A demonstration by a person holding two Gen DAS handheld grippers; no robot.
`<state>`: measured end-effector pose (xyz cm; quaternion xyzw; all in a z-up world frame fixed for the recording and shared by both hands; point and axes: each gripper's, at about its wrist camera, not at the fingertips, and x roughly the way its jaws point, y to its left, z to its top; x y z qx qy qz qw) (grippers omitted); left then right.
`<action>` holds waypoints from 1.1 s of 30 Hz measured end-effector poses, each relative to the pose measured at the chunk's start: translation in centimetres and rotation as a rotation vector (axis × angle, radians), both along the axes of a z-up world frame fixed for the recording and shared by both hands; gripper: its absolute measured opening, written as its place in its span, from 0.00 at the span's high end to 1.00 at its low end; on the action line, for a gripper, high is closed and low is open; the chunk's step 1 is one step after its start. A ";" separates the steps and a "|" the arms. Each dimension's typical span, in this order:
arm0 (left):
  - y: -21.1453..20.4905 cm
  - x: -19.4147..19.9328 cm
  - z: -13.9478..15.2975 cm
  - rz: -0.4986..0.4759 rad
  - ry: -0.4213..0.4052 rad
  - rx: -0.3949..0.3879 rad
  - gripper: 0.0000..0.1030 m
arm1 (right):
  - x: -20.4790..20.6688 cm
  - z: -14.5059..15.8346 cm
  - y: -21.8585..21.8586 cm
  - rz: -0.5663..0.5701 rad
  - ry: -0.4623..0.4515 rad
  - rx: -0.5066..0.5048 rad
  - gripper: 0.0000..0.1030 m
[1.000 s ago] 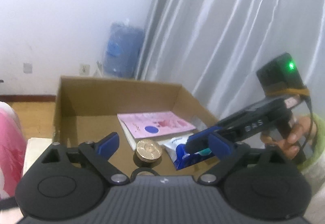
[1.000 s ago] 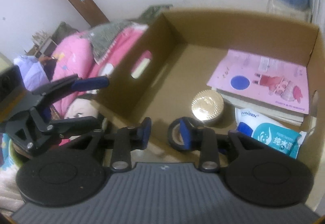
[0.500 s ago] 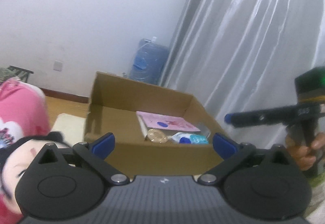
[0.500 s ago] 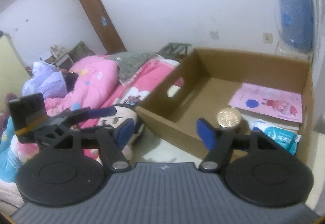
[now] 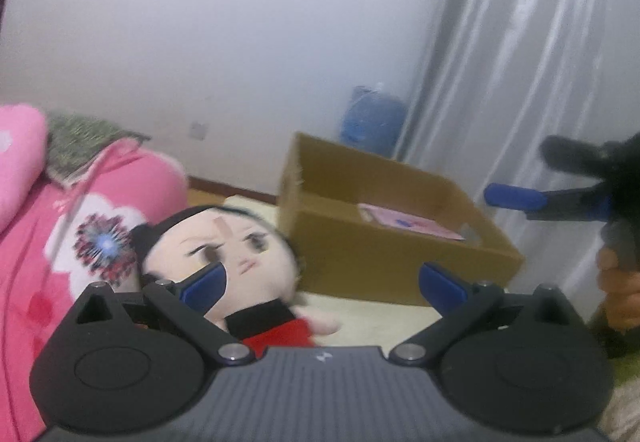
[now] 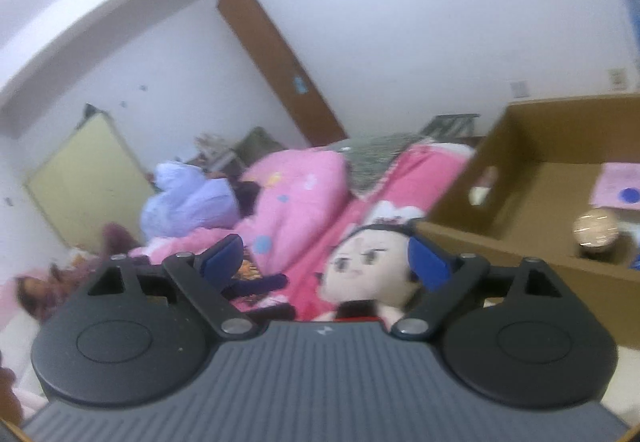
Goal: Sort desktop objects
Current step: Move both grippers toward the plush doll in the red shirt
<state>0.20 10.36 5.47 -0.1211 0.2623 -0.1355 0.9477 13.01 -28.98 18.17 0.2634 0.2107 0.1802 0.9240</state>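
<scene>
One black-haired, red-clothed plush doll [image 5: 236, 262].

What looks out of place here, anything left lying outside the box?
The plush doll lies on its back outside the cardboard box, beside the pink quilt, while the pink booklet already sits inside.

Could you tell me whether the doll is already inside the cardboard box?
No, the doll lies outside the cardboard box, on the pale surface beside its left wall in the left wrist view.
</scene>
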 end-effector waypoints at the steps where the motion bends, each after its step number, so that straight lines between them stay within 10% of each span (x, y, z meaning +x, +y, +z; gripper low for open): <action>1: 0.5 0.1 -0.3 0.011 0.007 -0.006 0.00 | 0.4 -0.3 0.4 0.013 -0.002 0.016 0.12; 14: 6.9 3.0 -4.9 0.129 0.107 -0.123 0.00 | 10.2 -7.4 3.0 0.027 0.245 0.125 0.07; 33: 7.2 7.5 -8.7 0.039 0.217 -0.172 0.00 | 17.8 -15.7 5.1 -0.019 0.467 0.186 0.01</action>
